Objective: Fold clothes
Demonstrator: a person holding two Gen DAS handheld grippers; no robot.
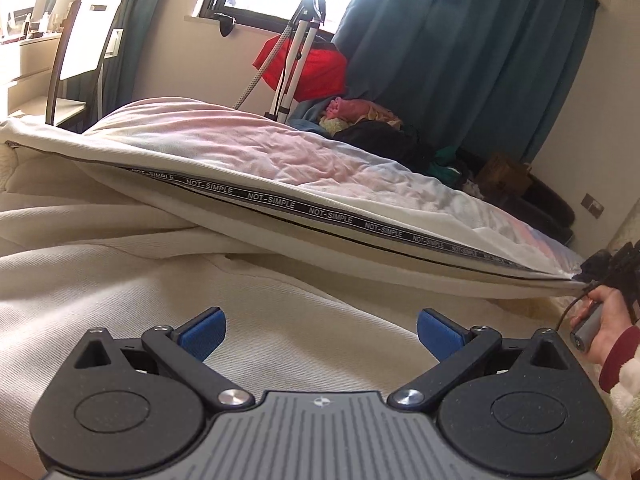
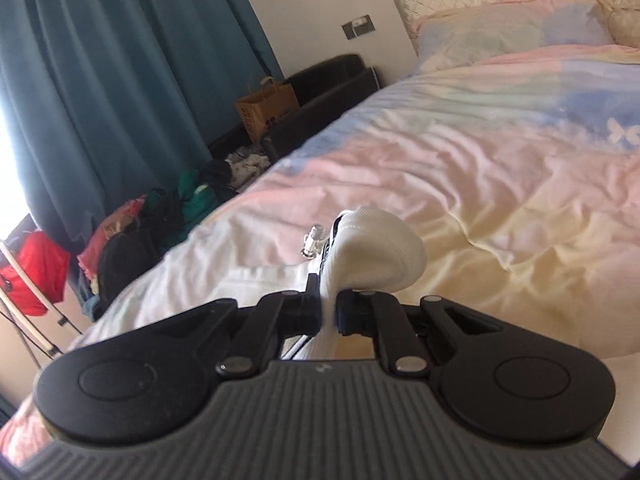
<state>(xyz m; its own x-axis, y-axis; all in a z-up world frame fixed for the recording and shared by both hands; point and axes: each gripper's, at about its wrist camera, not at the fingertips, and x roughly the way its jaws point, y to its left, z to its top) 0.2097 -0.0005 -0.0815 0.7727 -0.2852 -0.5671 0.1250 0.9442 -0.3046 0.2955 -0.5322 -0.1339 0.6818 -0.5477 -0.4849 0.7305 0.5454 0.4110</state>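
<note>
1. Your right gripper [image 2: 329, 314] is pinched shut on the corner of the white jacket [image 1: 240, 216], lifting its edge off the bed [image 2: 500, 168].
2. Your left gripper [image 1: 320, 334] is wide open, holding nothing.
3. The jacket looks soft and floppy. Grab the zipper [image 1: 332, 216] edge farther along.

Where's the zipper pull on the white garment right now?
In the right wrist view, the zipper pull hangs at centre frame, just left of the white garment corner pinched in the right claw, above the pastel duvet.
</note>
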